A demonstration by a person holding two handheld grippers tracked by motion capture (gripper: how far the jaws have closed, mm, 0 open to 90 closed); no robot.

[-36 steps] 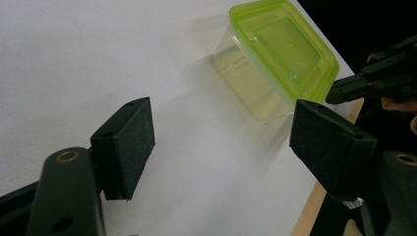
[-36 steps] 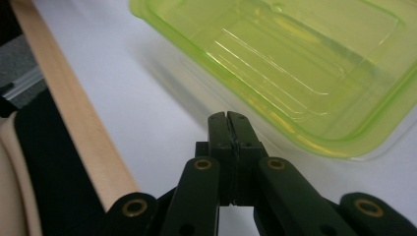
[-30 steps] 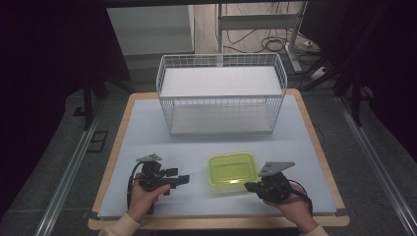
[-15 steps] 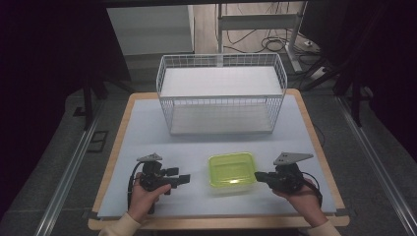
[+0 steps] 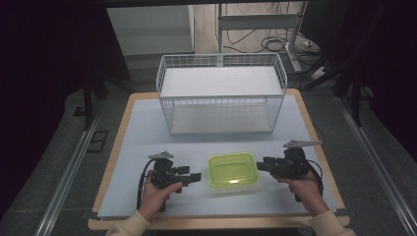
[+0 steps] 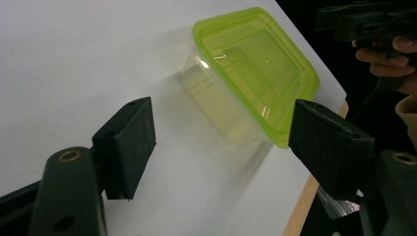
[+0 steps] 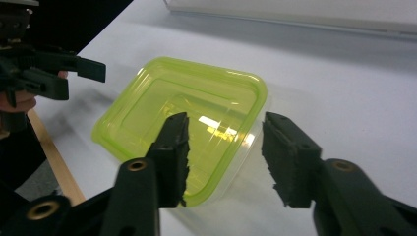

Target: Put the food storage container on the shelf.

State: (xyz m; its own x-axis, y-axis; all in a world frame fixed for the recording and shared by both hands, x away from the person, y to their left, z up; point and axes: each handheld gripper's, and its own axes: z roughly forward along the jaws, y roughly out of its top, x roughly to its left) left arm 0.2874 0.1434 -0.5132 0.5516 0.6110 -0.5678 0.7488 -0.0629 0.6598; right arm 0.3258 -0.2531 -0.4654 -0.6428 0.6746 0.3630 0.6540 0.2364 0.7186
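**Both grippers closing in on the lidded green box**

A white counter [image 5: 147, 132] in a dark room carries a white wire basket [image 5: 221, 98] at the far side and a clear container with a lime-green lid [image 5: 232, 169] near the front edge. The right gripper [image 5: 263, 164] has just been opening its jaws; they now stand part-way apart, just short of the container's right end, its near corner lined up between them but untouched. The left gripper [image 5: 194, 177] has its jaws wide apart and holds nothing, level with the container's left end and a little off it. The step looks like the approach to a grasp. Next, the right jaws likely need to slide forward over the lid's rim and close there, while the left steadies the box's body or takes the opposite edge.
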